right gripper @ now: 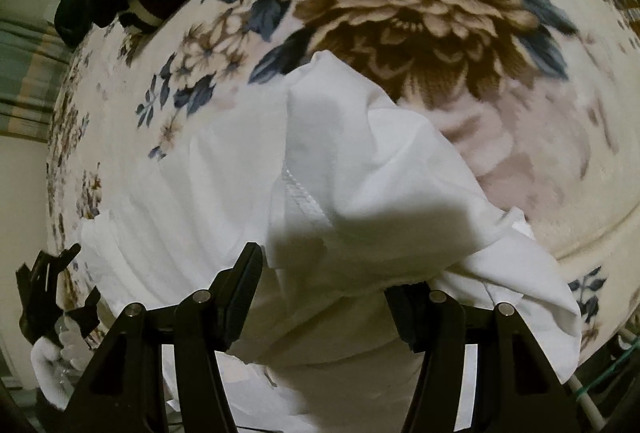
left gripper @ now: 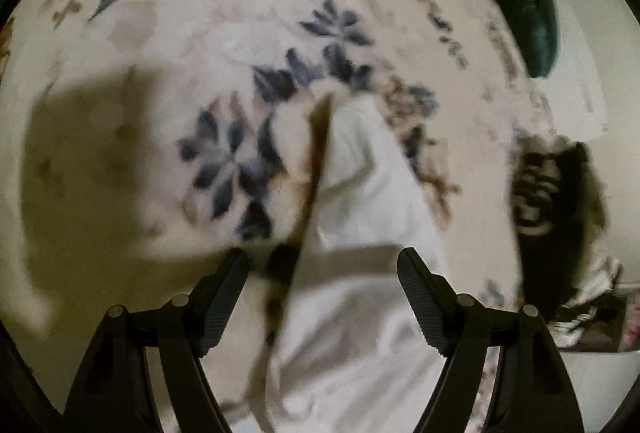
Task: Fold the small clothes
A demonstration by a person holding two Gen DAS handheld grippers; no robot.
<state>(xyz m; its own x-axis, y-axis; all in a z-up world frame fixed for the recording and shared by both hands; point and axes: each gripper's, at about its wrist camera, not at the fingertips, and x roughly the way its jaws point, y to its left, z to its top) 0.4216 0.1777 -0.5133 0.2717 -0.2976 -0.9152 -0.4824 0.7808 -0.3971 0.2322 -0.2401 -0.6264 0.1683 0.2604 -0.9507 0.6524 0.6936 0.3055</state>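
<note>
While the left tongs [left gripper: 322, 265] and right tongs [right gripper: 324, 269] both gape wide, empty, the white garment [right gripper: 360, 169] runs lengthwise straight ahead of each on the blanket [right gripper: 400, 13].

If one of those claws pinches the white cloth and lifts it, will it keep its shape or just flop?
Probably flop: the white garment already lies in soft folds and creases on the floral blanket. It looks thin and likely light. Pushed, it would probably bunch up rather than slide whole.
</note>
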